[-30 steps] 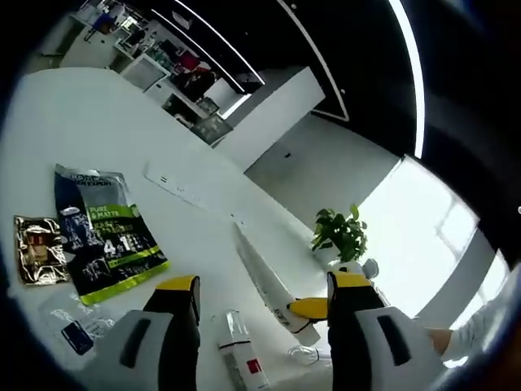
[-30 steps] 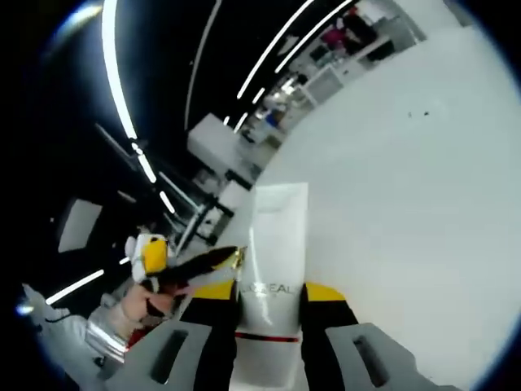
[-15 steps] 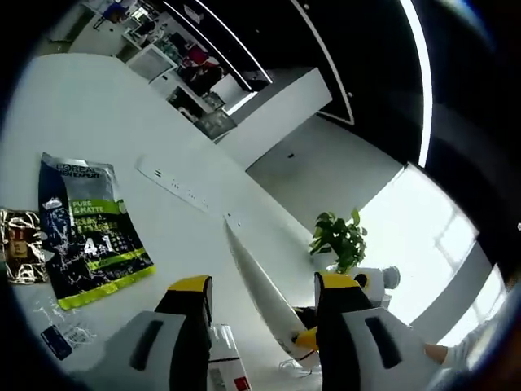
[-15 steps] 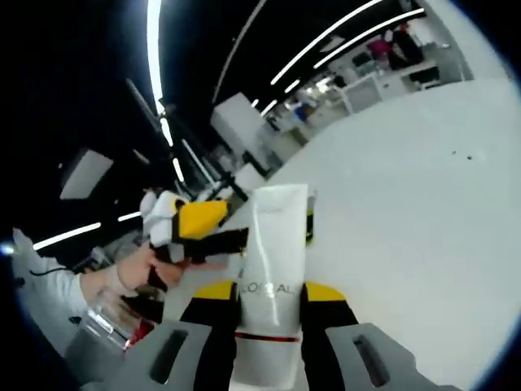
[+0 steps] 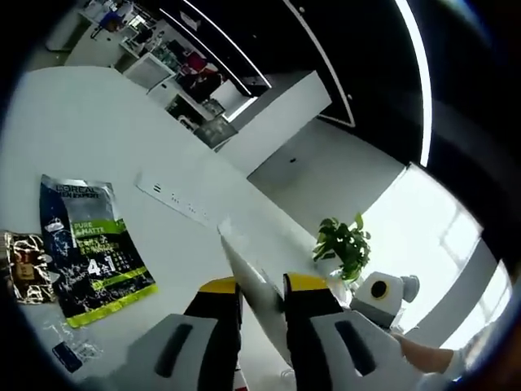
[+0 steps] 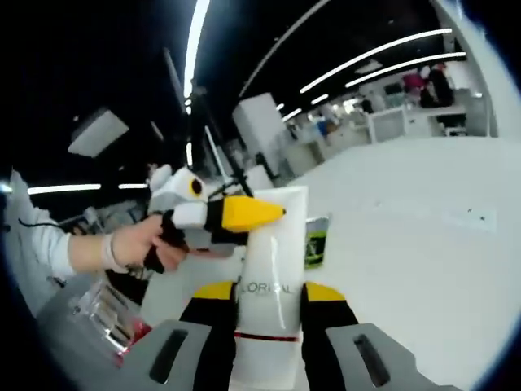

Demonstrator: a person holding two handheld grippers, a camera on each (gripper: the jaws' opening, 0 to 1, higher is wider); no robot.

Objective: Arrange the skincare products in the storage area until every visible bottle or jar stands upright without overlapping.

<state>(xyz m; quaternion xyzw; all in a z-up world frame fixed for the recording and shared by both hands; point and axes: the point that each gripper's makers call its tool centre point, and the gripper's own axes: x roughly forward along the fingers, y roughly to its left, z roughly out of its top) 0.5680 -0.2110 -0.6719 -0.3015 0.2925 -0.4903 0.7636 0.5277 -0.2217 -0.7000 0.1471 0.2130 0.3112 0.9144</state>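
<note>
Right hand-held gripper (image 6: 269,303) is pinching a white L'Oreal tube (image 6: 273,269) w/ both yellow-tipped jaws pressed on its sides, just above a thin red band. Tube points straight out along the jaws and is held up off the white surface (image 6: 423,269). In the right gripper view the left hand-held gripper (image 6: 244,215) comes in from the left, held by a person's hand (image 6: 134,244), its yellow tip right up against the top corner of the tube. A small green-and-dark jar (image 6: 316,241) stands upright on the surface just beside the tube's right edge, further back.

Left gripper view: left hand-held gripper's jaws are drawn in close w/ the tube's flat crimped end (image 5: 248,273) between them, seen edge-on, so it's clamped on the tube from that side too. Off to the left on the surface there's a dark sachet w/ green "Pure & Matte" print (image 5: 85,240) lying flat, a small gold-and-brown packet (image 5: 24,267) touching its left edge, and a clear wrapper w/ a blue bit (image 5: 69,352) nearer the camera. A long white power strip (image 5: 175,199) lies behind the sachet. Potted plant (image 5: 342,243) near the far edge.
</note>
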